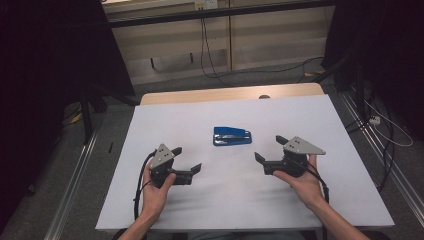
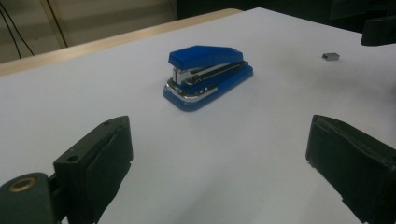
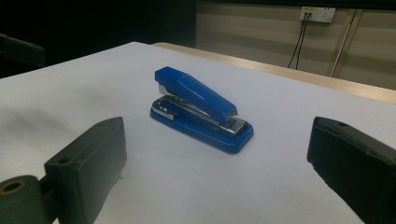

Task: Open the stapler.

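Left tongs (image 1: pixel 187 159) sit at 7 o'clock on the white tabletop (image 1: pixel 160 200), jaws spread wide, holding nothing. The blue stapler (image 1: pixel 232 135) lies at centre, closed and flat, apart from both tools; we judge the work not yet begun, with approach and grasp all left to do. A small block of staples (image 2: pixel 330 56) rests beyond the stapler in the left gripper view. Right tongs (image 1: pixel 267 148) sit at 5 o'clock, likewise wide open and empty. The tabletop around the stapler is bare, every edge well away, so we have free room from both sides.
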Tool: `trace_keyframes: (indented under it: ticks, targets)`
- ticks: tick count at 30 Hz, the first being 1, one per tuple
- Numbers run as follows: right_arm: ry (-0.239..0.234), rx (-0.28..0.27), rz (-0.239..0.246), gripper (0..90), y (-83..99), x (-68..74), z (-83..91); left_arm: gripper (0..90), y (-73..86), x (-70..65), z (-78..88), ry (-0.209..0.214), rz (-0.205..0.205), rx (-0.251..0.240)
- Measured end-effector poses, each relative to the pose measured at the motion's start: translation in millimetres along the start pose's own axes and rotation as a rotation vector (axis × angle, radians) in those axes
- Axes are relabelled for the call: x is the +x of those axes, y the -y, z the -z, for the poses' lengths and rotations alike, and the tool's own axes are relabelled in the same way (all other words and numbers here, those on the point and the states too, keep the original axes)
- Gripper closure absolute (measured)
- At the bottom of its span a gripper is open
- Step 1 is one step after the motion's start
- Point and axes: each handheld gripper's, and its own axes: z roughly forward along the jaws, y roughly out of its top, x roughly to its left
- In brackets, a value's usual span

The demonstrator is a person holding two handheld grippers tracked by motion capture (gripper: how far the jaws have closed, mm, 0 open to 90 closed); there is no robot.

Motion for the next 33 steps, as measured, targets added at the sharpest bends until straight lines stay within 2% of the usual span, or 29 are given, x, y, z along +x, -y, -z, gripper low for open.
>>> trace_keyframes:
  ticks: [2,3,5,8,11,14,17,20,21,22,25,28,31,33]
  targets:
    - [-0.004,0.004,-0.002,4.5,-0.5,0.2,-3.4,6.4,-1.3,0.1,-3.3,-0.019,-0.015,-0.024]
    - [-0.003,0.004,0.002,4.5,-0.5,0.4,-5.3,6.4,-2.6,0.3,-5.6,-0.01,-0.016,-0.03]
    - [0.002,0.004,0.002,4.7,-0.8,1.3,-8.6,6.4,-6.2,1.2,-11.7,0.008,-0.014,-0.02]
    - [-0.008,0.007,-0.008,4.0,-1.9,2.8,-12.9,6.4,-10.2,1.0,-20.2,0.006,-0.026,0.0]
    - [-0.026,0.002,-0.005,2.3,-5.5,4.1,-20.0,6.3,-11.7,2.1,-28.2,0.026,-0.018,-0.002]
    - [-0.035,-0.001,-0.009,1.6,-8.0,5.8,-24.3,6.3,-13.7,3.7,-35.8,0.018,-0.033,0.018]
    - [-0.047,0.007,0.001,2.0,-9.9,7.5,-30.5,6.1,-13.2,7.6,-44.2,0.023,-0.023,0.027]
    - [-0.077,0.044,0.018,5.9,-10.7,8.1,-38.5,6.1,-14.2,9.8,-48.9,0.008,-0.024,0.025]
    - [-0.073,0.047,0.026,5.5,-10.7,8.4,-40.8,4.9,-14.6,10.6,-50.2,0.004,-0.021,0.018]
    - [-0.067,0.044,0.031,5.8,-10.6,8.4,-43.0,4.5,-15.0,11.2,-51.8,0.005,-0.018,0.012]
    - [-0.065,0.043,0.012,6.8,-11.5,7.8,-49.9,4.5,-18.9,14.9,-57.4,-0.011,-0.043,0.034]
    - [-0.051,0.044,0.025,5.8,-14.1,8.1,-56.4,4.5,-20.1,18.6,-64.5,-0.021,-0.031,0.029]
    - [-0.047,0.032,0.04,8.3,-18.0,8.7,-61.8,4.8,-22.4,23.4,-71.3,-0.026,-0.048,0.059]
    - [-0.054,0.037,0.038,8.3,-20.5,9.5,-65.3,4.8,-26.2,26.7,-73.1,-0.04,-0.044,0.055]
